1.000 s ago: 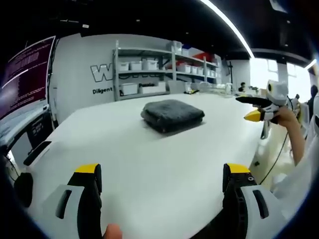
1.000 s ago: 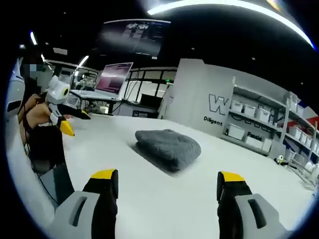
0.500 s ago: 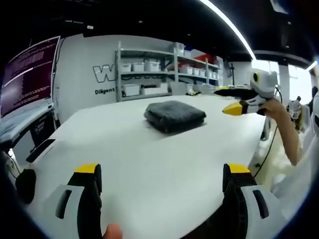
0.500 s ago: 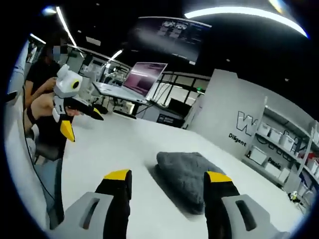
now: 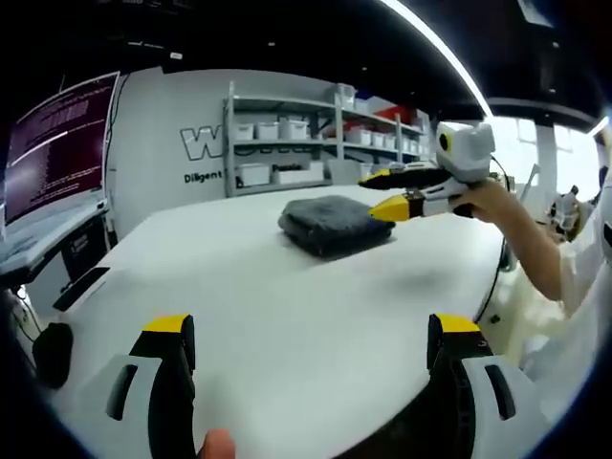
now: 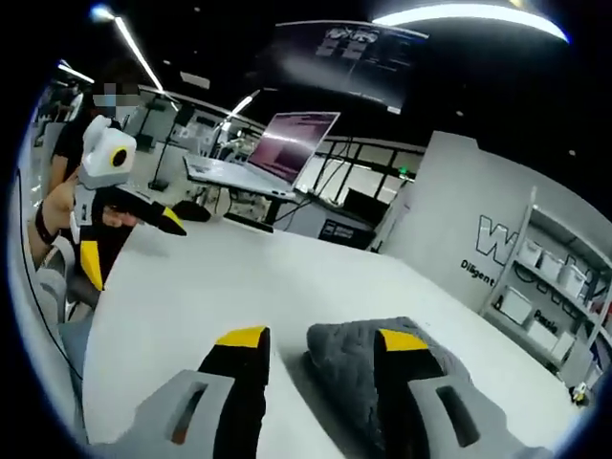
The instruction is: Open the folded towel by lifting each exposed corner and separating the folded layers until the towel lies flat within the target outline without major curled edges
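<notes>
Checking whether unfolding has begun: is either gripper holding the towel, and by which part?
Nothing is held. The right gripper hangs open at the folded towel, not closed on it; the left gripper is open over the table.

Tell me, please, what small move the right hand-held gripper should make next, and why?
Probably lower the right hand-held gripper onto the near edge of the folded grey towel and close on the top layer. Its jaws are open just above that edge, the towel is fully folded on the white table, and the left hand-held gripper is held back.

Left gripper view far back, right gripper view close, both facing the towel (image 5: 335, 222).
</notes>
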